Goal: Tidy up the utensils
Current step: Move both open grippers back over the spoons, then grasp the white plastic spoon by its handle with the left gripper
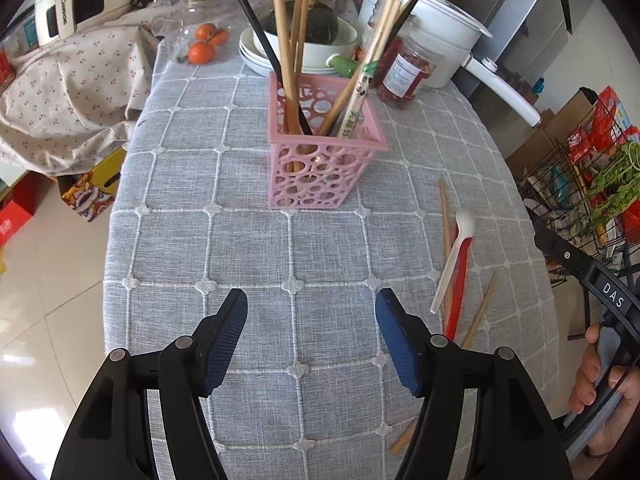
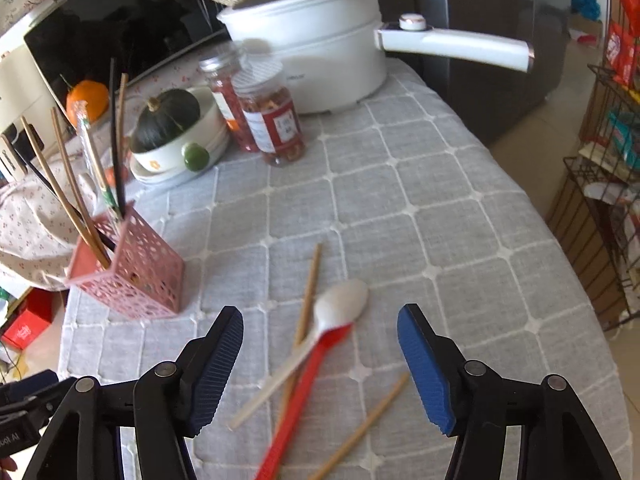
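A pink perforated holder [image 1: 320, 152] stands on the grey checked tablecloth [image 1: 240, 260] with several chopsticks in it; it also shows at the left of the right wrist view [image 2: 132, 276]. A white spoon [image 2: 320, 336] lies across a red spoon [image 2: 304, 388], with two wooden chopsticks [image 2: 306, 304] [image 2: 368, 428] beside them. In the left wrist view the white spoon [image 1: 456, 252] and red spoon [image 1: 458, 292] lie at the right. My left gripper [image 1: 311, 300] is open and empty above the cloth. My right gripper [image 2: 320, 320] is open and empty, just above the spoons.
A white pot with a long handle [image 2: 320, 40], two jars [image 2: 272, 116], and a stack of bowls holding a dark squash [image 2: 172, 128] stand at the back. A wire rack [image 2: 608, 200] stands right of the table. Tangerines [image 1: 204, 44] lie at the far left.
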{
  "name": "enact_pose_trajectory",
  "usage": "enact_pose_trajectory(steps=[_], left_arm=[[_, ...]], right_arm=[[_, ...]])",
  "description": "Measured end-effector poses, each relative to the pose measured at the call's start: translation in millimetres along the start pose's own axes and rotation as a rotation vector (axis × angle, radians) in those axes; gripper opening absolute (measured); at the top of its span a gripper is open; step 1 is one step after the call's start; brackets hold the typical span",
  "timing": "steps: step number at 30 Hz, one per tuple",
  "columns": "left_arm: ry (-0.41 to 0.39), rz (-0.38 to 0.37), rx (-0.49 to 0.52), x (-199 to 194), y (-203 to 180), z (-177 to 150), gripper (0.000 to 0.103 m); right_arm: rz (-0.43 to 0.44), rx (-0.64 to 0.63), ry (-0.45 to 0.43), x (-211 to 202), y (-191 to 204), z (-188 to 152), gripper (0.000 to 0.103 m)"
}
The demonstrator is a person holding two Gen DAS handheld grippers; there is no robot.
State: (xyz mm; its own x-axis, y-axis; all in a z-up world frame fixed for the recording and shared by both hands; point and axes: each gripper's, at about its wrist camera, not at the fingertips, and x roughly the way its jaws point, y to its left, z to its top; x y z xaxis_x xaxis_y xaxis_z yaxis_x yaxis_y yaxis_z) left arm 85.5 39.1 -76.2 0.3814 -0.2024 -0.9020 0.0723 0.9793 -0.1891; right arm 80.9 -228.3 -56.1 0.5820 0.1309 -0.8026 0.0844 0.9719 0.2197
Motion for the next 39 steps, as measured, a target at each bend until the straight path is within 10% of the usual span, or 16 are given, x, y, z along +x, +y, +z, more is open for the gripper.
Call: enact_pose_trajectory(steps=[11,39], left_arm=[[0.005,-0.019,0.113,13.6,-44.4,-0.6,0.069],[0.175,-0.004,0.462,130.0,-201.9,80.7,0.05]], right_arm=[[0.01,0.099,0.237,30.4,-44.2,-7.2,0.078],[-0.004,0.098,0.366,35.3,-130.6,-0.2,0.08]])
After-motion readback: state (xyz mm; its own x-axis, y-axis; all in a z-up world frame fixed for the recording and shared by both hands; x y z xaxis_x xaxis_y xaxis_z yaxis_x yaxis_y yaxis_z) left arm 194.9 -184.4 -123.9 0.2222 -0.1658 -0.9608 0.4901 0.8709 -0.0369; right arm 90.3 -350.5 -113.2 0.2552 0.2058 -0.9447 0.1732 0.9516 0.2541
